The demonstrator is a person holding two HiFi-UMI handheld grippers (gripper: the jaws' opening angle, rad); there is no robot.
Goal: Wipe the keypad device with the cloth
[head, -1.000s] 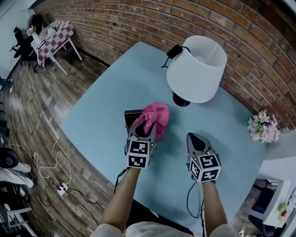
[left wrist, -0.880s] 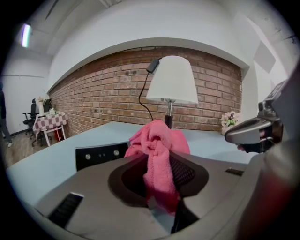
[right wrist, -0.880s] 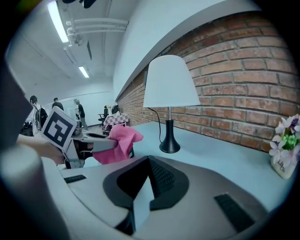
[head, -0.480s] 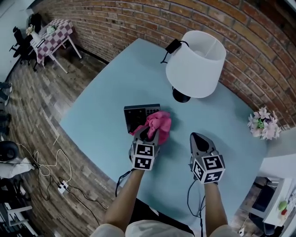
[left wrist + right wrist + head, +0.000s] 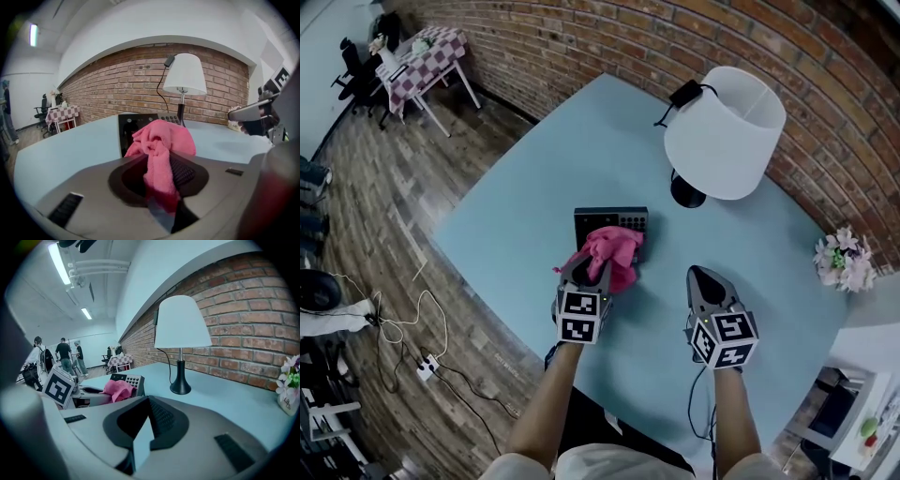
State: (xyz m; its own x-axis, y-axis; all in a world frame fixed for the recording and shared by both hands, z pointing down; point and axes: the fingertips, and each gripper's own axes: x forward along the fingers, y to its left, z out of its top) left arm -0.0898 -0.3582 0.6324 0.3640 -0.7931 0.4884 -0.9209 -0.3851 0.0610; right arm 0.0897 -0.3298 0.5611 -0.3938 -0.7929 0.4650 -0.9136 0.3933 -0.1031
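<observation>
Cloth on keypad, pinched in left gripper.

Dark keypad (image 5: 609, 219) flat near the middle of the pale blue table (image 5: 516, 225), buttons up, its near right corner covered by the bunched pink cloth (image 5: 612, 251). Left gripper (image 5: 589, 269) just behind, jaws clamped on the cloth's near fold, the rest of the cloth bulging forward onto the keypad. Right gripper (image 5: 702, 276) off to the right, apart from keypad and cloth, jaws together with nothing between. Beyond the keypad, a white-shaded lamp (image 5: 724, 131) by the brick wall (image 5: 581, 42); flowers (image 5: 842, 261) at the table's far right.
</observation>
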